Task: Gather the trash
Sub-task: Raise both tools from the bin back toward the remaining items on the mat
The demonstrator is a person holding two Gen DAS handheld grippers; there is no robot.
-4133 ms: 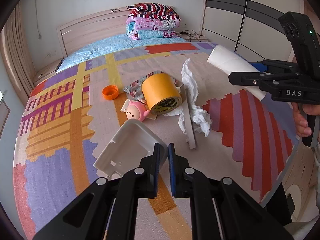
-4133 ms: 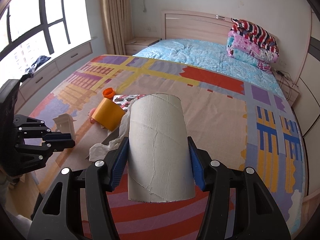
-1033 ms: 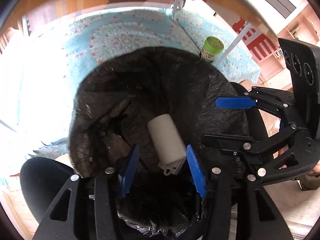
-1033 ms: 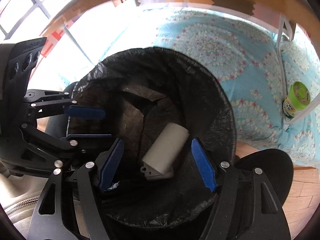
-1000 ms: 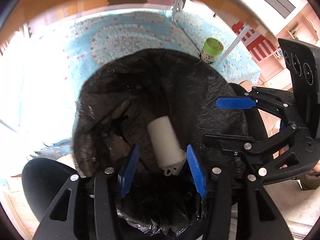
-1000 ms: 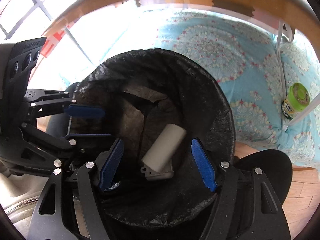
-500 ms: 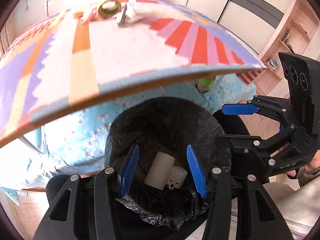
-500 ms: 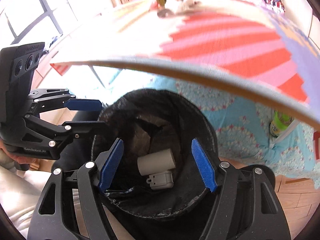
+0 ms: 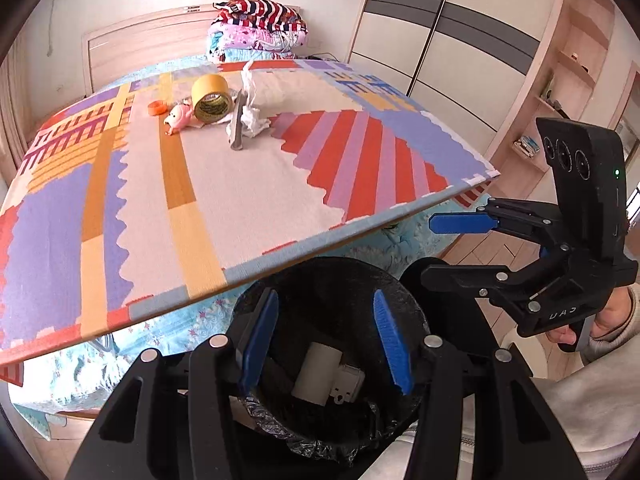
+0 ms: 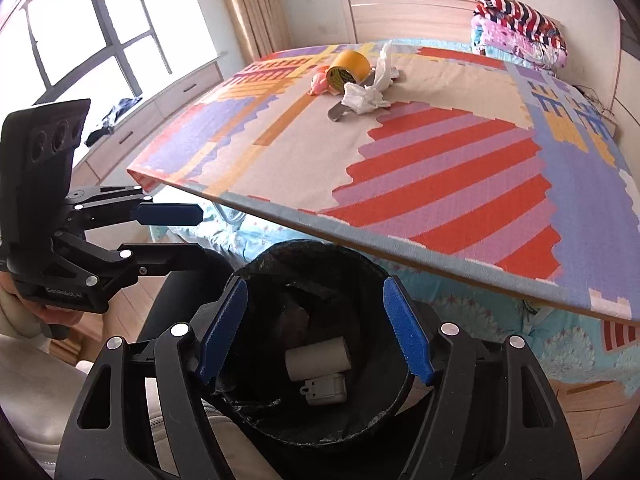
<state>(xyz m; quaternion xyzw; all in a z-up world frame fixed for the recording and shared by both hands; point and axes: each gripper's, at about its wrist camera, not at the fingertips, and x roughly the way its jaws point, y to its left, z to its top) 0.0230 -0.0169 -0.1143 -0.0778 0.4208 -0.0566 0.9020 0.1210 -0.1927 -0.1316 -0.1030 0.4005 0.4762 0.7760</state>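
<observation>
The bed point(image 9: 240, 184) fills most of the room from where I stand, a patterned mat point(image 10: 440, 152) laid flat over its foot end and overhanging the edge. Just below that edge, near the person's knees, sits the bin point(image 9: 340, 280) with its black liner, mouth open upward.

Two pieces are already down in it: a cardboard tube point(image 10: 318, 358) lying on its side and, touching it, a small white plastic part point(image 10: 325, 390). So a share of the collecting is done.

The rest is bunched together far up the mat, well apart from the bin: a roll of yellow tape point(image 9: 211, 97), crumpled white tissue point(image 9: 253, 118), a grey flat strip point(image 9: 237, 124) leaning beside it, a pink toy point(image 9: 178, 117), and an orange cap point(image 9: 157, 108). There may be a wrapper tucked behind the tape, but it is too small to be sure.

Both tools hang over the bin mouth. The left hand-held gripper point(image 9: 324, 344) has its jaws spread with nothing between them, and the right hand-held gripper point(image 10: 316, 328) is likewise spread and empty. By my reckoning, roughly five pieces remain, each needing a reach across the mat.
</observation>
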